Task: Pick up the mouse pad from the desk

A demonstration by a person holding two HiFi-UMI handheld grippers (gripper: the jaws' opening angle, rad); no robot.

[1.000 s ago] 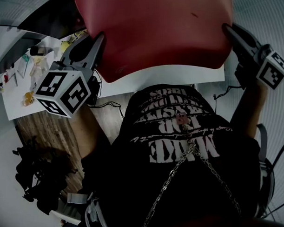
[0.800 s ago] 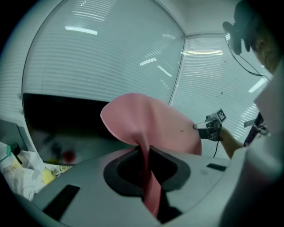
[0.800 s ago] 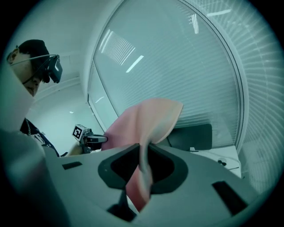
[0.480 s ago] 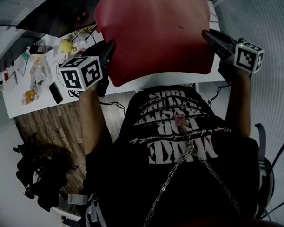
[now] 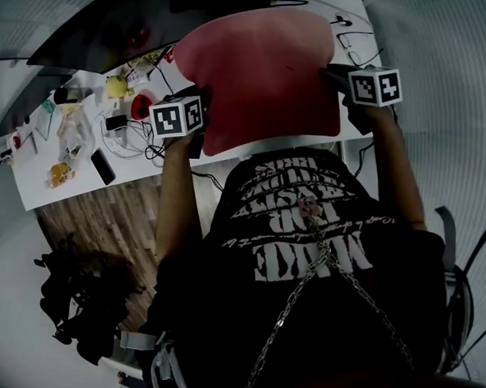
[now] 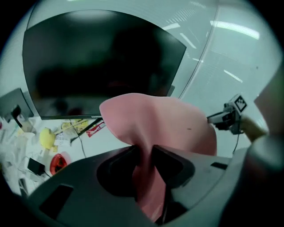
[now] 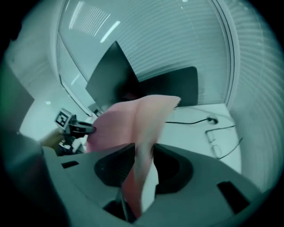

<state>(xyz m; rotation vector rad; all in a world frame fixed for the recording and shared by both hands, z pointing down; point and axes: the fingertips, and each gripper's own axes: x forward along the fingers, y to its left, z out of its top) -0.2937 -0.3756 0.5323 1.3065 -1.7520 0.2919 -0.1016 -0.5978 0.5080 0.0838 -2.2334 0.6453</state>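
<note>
A pink-red mouse pad [image 5: 263,71] hangs bowed just over the white desk [image 5: 64,192], stretched between my two grippers. My left gripper [image 5: 203,107] grips its left edge, and the right gripper [image 5: 332,71] its right edge. In the left gripper view the pad [image 6: 155,124] runs down between the jaws of the left gripper [image 6: 145,148], touching both. The right gripper view shows the same for the pad [image 7: 133,119] and the right gripper [image 7: 144,148]. Both pairs of jaws are opening with the pad between them.
A dark monitor [image 5: 98,25] stands at the back of the desk. Left of the pad lie a yellow toy [image 5: 115,87], a red round tin [image 5: 140,106], a phone [image 5: 102,167] and cables. Glasses [image 5: 358,48] lie at the right. Wooden floor [image 5: 99,224] shows below.
Both grippers have come down and away from the camera with the pad, from close before the head to just above the desk. The pad now droops lower.
</note>
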